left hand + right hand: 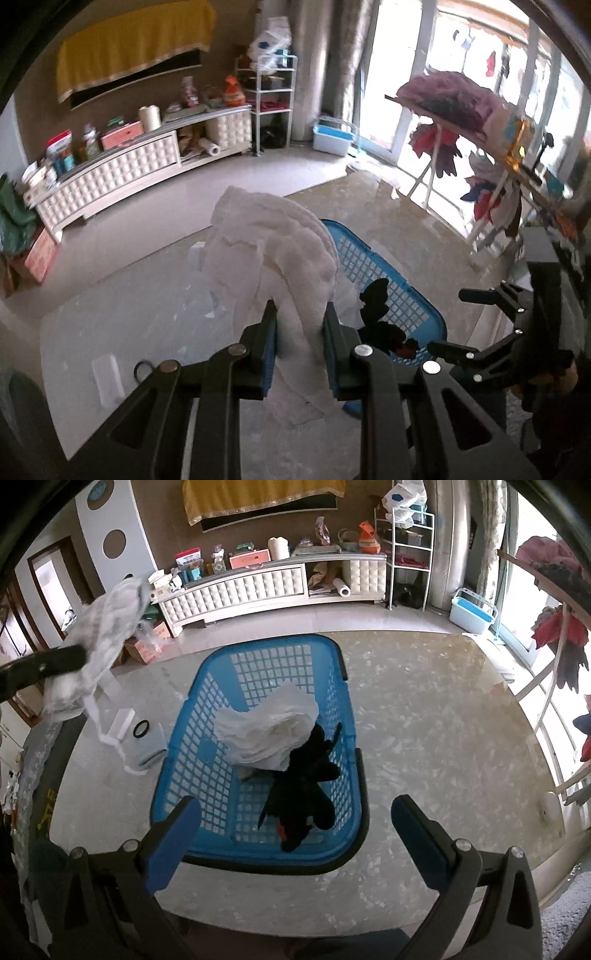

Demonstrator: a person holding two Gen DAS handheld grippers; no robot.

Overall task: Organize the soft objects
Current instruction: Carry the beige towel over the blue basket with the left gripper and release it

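Note:
My left gripper (pixel 300 317) is shut on a white cloth (pixel 273 254) and holds it up above the table, left of the blue basket (pixel 373 266). The same cloth (pixel 107 635) hangs from the left gripper in the right wrist view. The blue lattice basket (pixel 207 709) sits on the marble table and holds a folded white cloth (pixel 269 727) and a black garment (pixel 303 794). My right gripper (pixel 295 812) is open and empty, hovering over the basket's near rim. It also shows at the right of the left wrist view (pixel 447 321).
A small white box (pixel 122 723), a black ring (pixel 141 729) and a pale blue pad (pixel 151 749) lie on the table (pixel 443 738) left of the basket. A drying rack with clothes (pixel 480 155) stands at the right. A white cabinet (pixel 258 583) lines the far wall.

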